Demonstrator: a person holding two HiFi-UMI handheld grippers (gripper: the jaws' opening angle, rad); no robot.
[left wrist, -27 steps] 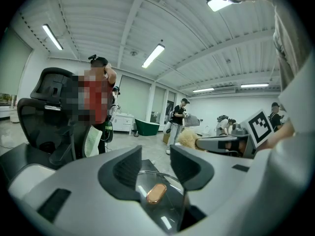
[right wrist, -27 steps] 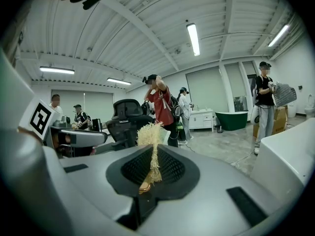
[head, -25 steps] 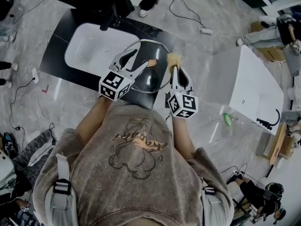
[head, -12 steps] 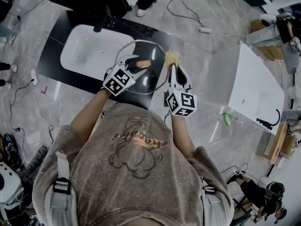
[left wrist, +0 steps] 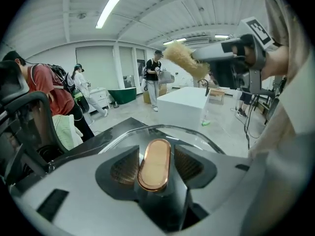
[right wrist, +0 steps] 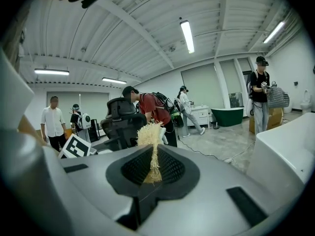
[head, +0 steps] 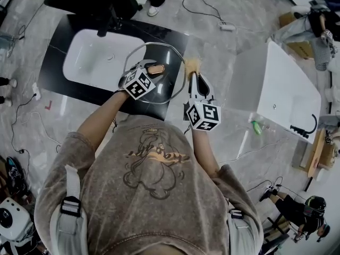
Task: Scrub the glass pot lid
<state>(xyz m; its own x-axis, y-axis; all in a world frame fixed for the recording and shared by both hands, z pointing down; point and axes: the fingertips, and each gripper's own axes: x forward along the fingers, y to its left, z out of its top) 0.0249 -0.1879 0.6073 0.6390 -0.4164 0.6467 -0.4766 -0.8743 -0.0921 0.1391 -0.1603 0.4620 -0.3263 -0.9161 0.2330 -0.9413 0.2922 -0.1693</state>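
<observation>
The glass pot lid (head: pixel 172 92) with a metal rim is held over the black counter, and its edge reaches the sink. My left gripper (head: pixel 150 69) is shut on the lid's copper-coloured knob (head: pixel 156 69). In the left gripper view the oval knob (left wrist: pixel 154 163) sits clamped between the jaws, with the lid's rim (left wrist: pixel 197 134) curving beyond it. My right gripper (head: pixel 193 77) is shut on a tan fibrous scrubber (head: pixel 192 65), held just right of the lid's rim and apart from the glass. The scrubber's strands (right wrist: pixel 150 141) stick up from between the right jaws.
A white sink basin (head: pixel 90 60) is set in the black counter (head: pixel 58 47) to the left of the lid. A big white block (head: pixel 289 97) stands at the right, with a green bottle (head: pixel 256 127) on the floor beside it. Cables and people surround the spot.
My left gripper, open around the knob a second ago, has shut on it and moved the lid a little toward the sink. The right gripper with the scrubber has barely moved.
</observation>
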